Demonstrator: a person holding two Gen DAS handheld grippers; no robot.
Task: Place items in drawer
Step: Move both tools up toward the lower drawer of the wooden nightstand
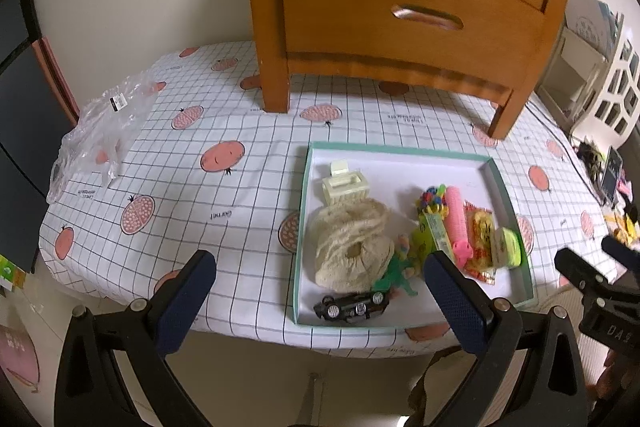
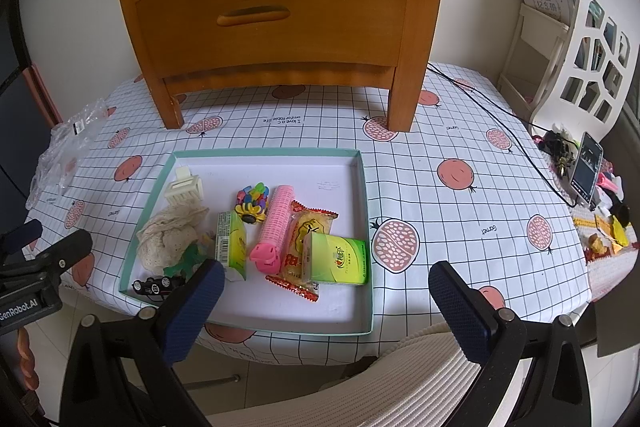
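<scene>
Right wrist view shows your wooden cabinet (image 2: 276, 15) with both drawers shut, then the tray (image 2: 362, 187) of items near you. Your right gripper (image 2: 326, 301) and left gripper (image 1: 320, 293) gape wide, empty. Grab something before opening the lower drawer (image 2: 256, 15) and you risk stalling.

Orange-brown wooden nightstand (image 2: 276, 7), drawers (image 2: 280, 15) same tone. White worktop cloth (image 2: 460, 147) with black grid, pink pomegranate and peach prints, small black lettering. Mint-green tray (image 2: 362, 187), white inside. Inside: cream clip (image 2: 185, 187), beige lace cloth (image 2: 170, 237), black toy car (image 2: 156, 285), pink ridged roller (image 2: 276, 223), lime-green box (image 2: 338, 259), yellow-green carton (image 2: 231, 241), red-and-yellow snack wrapper (image 2: 304, 239), multicoloured beads (image 2: 252, 197). Clear plastic bag (image 1: 100, 135) with black label. Black claws, dark navy dotted pads (image 1: 456, 297).
</scene>
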